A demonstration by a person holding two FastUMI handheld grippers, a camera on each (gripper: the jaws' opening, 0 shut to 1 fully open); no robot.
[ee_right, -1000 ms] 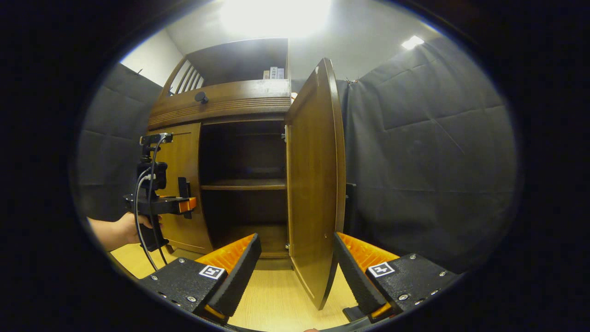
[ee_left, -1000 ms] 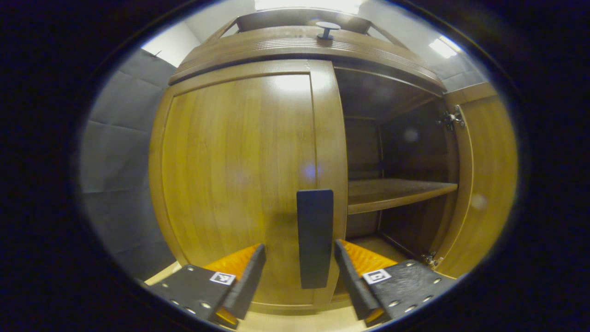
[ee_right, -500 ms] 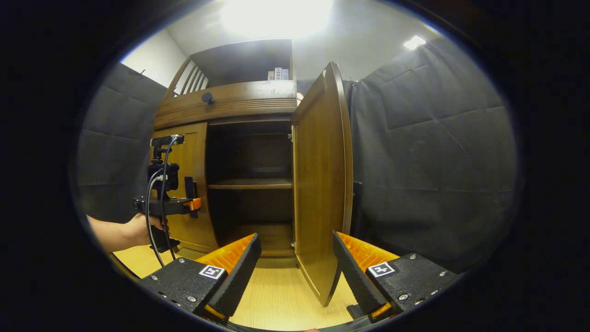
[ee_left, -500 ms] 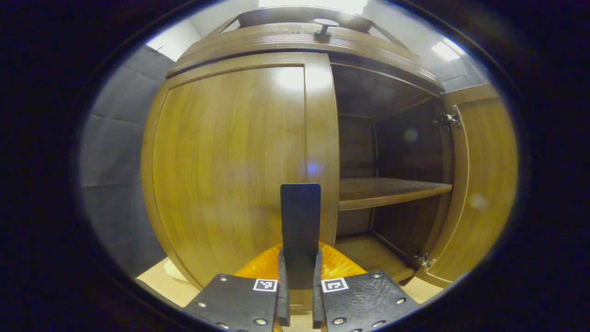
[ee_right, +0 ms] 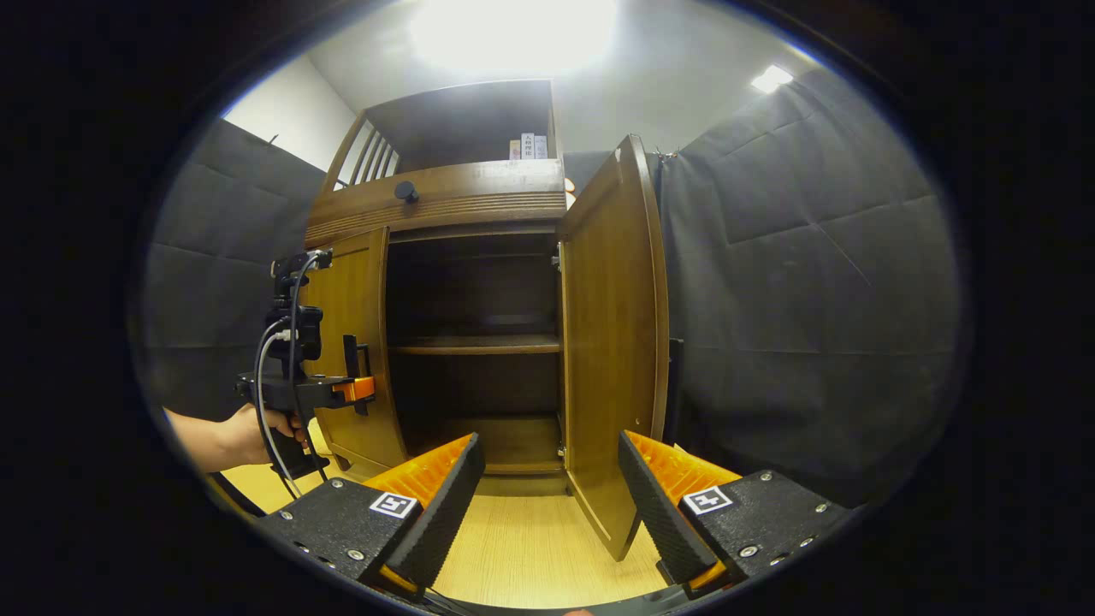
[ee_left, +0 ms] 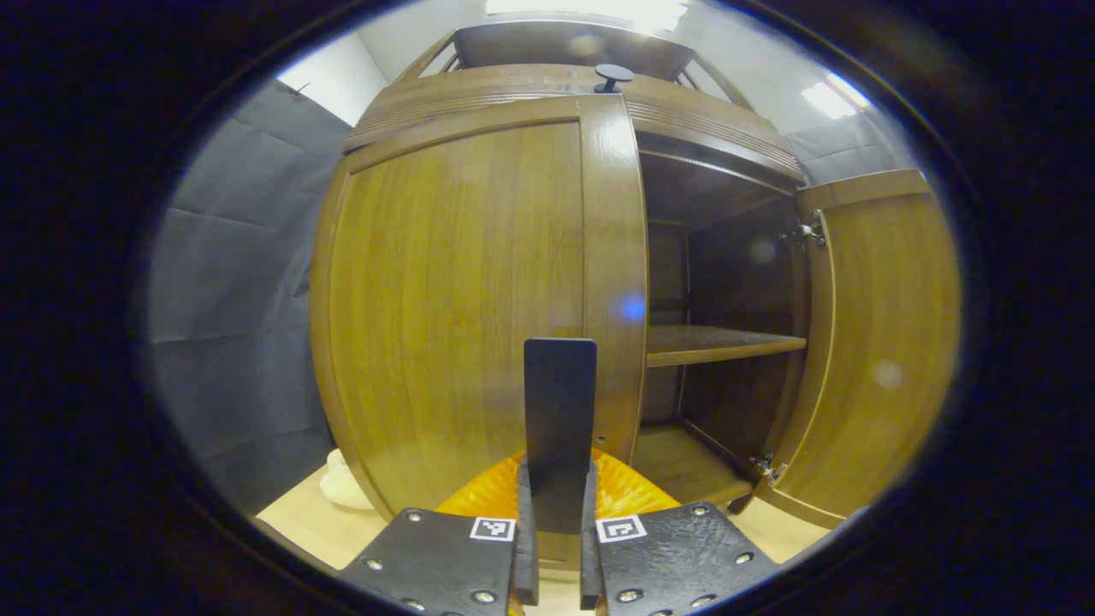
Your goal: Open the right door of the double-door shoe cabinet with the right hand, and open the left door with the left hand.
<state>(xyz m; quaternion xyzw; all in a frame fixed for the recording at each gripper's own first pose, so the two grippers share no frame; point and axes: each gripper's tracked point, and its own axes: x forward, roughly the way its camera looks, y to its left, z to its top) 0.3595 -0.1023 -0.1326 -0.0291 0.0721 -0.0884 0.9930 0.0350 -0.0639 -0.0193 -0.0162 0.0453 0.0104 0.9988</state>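
Left gripper view faces the cabinet (ee_left: pixel 479 282) close; right gripper view stands farther back.

Overhead ceiling lights (ee_right: pixel 511 30) burn out to white glare high above the right claw (ee_right: pixel 552 505), with a smaller lamp (ee_left: pixel 825 92) up and right of the left claw (ee_left: pixel 556 547). The left door (ee_left: pixel 462 291) ahead of it carries a soft sheen and a blue flare spot. The cabinet interior (ee_right: pixel 475 299) is dim, and straight edges bow toward each view's rim.

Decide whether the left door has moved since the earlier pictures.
Yes. The left door has begun swinging outward: in the left gripper view its free edge now overlaps the drawer front above it.
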